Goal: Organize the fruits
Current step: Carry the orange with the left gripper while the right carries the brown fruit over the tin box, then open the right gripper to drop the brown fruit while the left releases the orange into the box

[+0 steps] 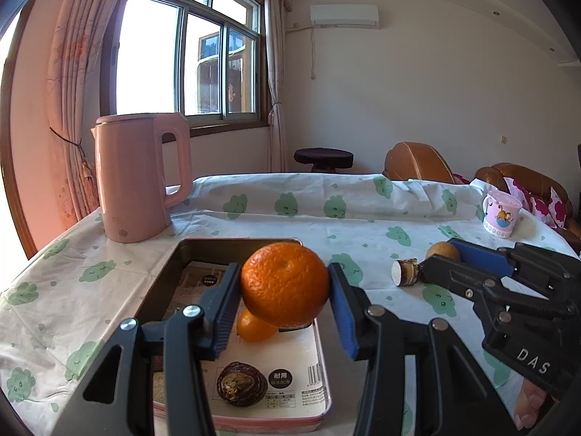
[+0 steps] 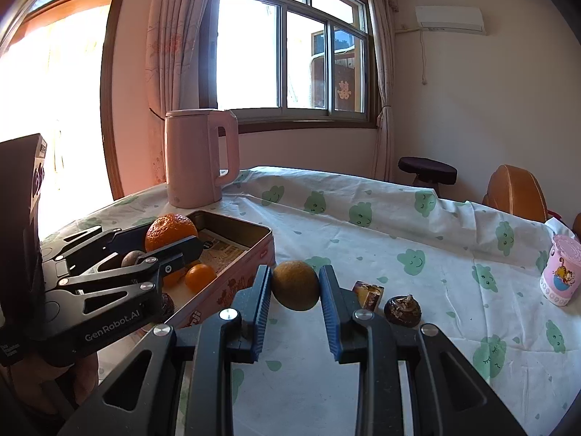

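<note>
My left gripper (image 1: 285, 287) is shut on a large orange (image 1: 285, 285) and holds it above the pink tin tray (image 1: 323, 356). In the tray lie a small orange (image 1: 252, 327) and a dark brown fruit (image 1: 241, 383). My right gripper (image 2: 295, 287) is shut on a brownish-yellow round fruit (image 2: 296, 285), just above the tablecloth and right of the tray (image 2: 250, 254). In the right wrist view the left gripper (image 2: 170, 250) holds the large orange (image 2: 170, 230) over the tray, above the small orange (image 2: 199, 276). In the left wrist view the right gripper (image 1: 441, 258) holds the brownish fruit (image 1: 443, 250).
A pink kettle (image 1: 139, 178) stands behind the tray. A dark brown fruit (image 2: 402, 310) and a small wrapped piece (image 2: 370, 292) lie on the cloth right of my right gripper. A pink cup (image 2: 561, 270) stands at the far right. The table edge lies behind, with chairs beyond.
</note>
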`<state>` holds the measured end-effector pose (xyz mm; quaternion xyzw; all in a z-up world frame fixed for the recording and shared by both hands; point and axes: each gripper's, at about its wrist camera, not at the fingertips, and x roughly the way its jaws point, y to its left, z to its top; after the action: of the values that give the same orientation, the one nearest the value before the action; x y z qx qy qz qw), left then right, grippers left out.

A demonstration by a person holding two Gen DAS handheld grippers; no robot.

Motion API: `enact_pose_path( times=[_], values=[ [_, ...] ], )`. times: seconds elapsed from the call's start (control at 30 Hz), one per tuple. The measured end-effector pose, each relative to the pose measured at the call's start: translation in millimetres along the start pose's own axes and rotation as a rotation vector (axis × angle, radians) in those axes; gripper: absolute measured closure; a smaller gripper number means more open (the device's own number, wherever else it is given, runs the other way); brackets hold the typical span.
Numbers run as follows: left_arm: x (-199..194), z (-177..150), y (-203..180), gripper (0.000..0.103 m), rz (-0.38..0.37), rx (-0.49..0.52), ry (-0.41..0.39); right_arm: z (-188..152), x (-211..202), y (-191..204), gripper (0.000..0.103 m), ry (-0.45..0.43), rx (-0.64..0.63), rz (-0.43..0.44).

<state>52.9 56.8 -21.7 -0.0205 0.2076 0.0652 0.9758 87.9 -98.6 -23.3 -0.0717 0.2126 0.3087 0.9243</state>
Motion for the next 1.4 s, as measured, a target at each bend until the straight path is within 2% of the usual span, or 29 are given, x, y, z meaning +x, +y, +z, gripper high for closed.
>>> enact_pose_path(
  times=[0.67, 1.4],
  values=[
    [2, -4, 37, 0.054, 0.051, -0.043, 0.024, 12, 19, 45, 0.074, 0.007, -0.063, 0.076],
    [7, -9, 67, 0.054, 0.079, -0.080, 0.067, 11, 60, 74, 0.074, 0.077, -0.076, 0.149]
  ],
)
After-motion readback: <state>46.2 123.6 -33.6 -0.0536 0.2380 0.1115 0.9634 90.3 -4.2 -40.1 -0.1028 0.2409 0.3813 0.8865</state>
